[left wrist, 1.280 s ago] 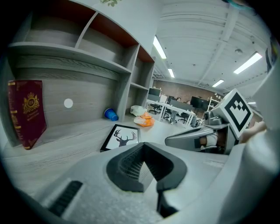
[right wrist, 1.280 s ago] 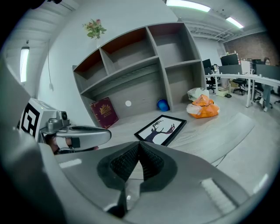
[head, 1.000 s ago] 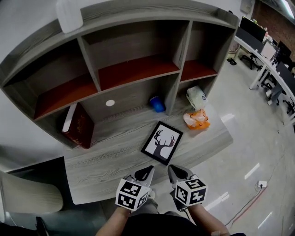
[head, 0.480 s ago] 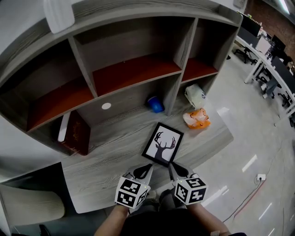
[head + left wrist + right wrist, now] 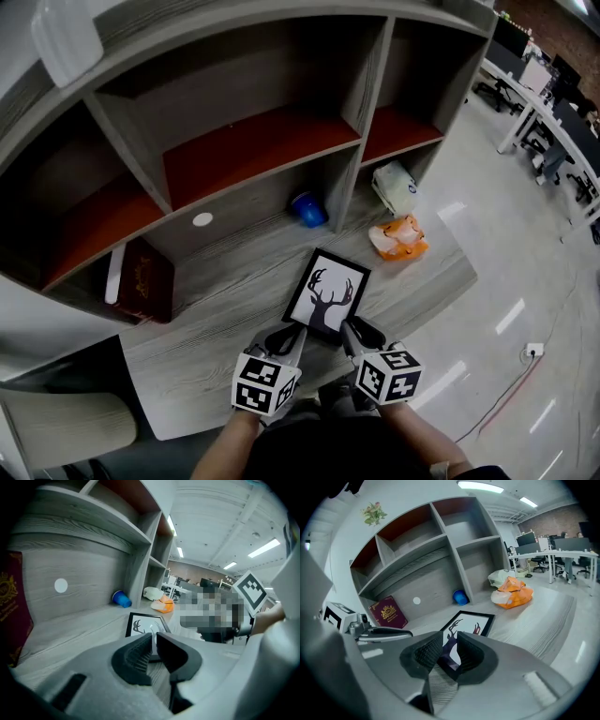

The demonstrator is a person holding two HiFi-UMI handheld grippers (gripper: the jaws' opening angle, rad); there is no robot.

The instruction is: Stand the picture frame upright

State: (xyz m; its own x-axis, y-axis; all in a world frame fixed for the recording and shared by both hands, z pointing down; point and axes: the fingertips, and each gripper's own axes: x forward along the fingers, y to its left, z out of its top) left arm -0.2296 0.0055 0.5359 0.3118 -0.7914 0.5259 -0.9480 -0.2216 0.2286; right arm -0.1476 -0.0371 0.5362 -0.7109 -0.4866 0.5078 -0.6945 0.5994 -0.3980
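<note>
The black picture frame (image 5: 326, 296) with a deer silhouette lies flat on the grey wooden desk (image 5: 216, 309), in front of the shelf unit. Both grippers are at its near edge. My left gripper (image 5: 288, 339) is at the near left corner; its jaws have just been opening and stand a narrow slit apart, with the frame's edge (image 5: 143, 623) showing just beyond them. My right gripper (image 5: 354, 332) is at the near right corner; its jaws have also just been opening and stand apart, with the frame's corner (image 5: 466, 623) between the pads, which do not press on it.
A blue cup (image 5: 307, 209) lies at the back under the shelves. An orange bag (image 5: 398, 238) and a white bag (image 5: 394, 185) sit at the desk's right. A maroon book (image 5: 142, 279) leans at the left. A chair (image 5: 56, 427) stands at the lower left.
Both grippers have moved forward across the desk's front edge to the frame's near edge. Their jaws, shut before, now stand slightly apart.
</note>
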